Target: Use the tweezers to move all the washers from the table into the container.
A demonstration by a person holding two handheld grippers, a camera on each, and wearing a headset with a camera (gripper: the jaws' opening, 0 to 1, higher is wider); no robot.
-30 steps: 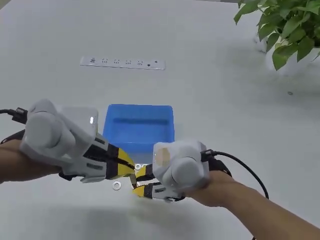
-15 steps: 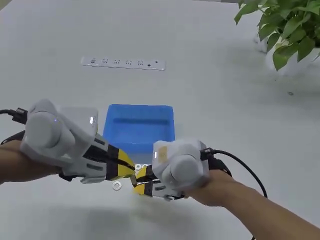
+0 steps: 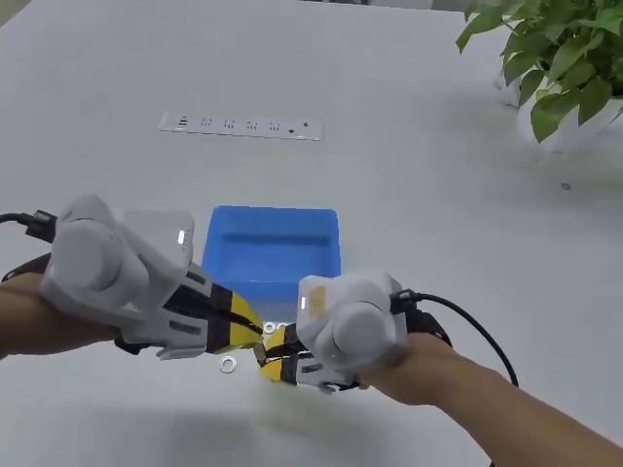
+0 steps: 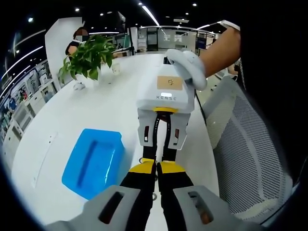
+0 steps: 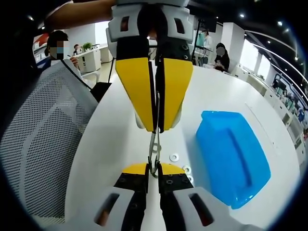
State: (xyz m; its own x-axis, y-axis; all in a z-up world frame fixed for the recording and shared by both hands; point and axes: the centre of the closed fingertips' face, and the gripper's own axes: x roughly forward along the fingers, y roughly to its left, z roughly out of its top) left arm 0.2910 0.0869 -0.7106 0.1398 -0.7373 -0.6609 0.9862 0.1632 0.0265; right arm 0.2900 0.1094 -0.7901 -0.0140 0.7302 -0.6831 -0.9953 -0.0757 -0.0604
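Note:
Thin metal tweezers (image 5: 155, 142) run between the two grippers, which meet tip to tip just in front of the blue container (image 3: 273, 248). My left gripper (image 3: 251, 329) comes in from the left, its yellow jaws pressed together on the tweezers. My right gripper (image 3: 265, 352) faces it from the right and is shut on the tweezers' other end (image 5: 154, 169). One washer (image 3: 227, 364) lies on the white table below the left jaws. Others (image 3: 274, 327) lie by the container's near wall, and in the right gripper view washers (image 5: 174, 157) lie beside the container (image 5: 231, 154).
A white power strip (image 3: 240, 125) lies beyond the container. A potted plant (image 3: 555, 49) stands at the far right corner of the table. A mesh chair back (image 4: 240, 144) stands beside the table edge.

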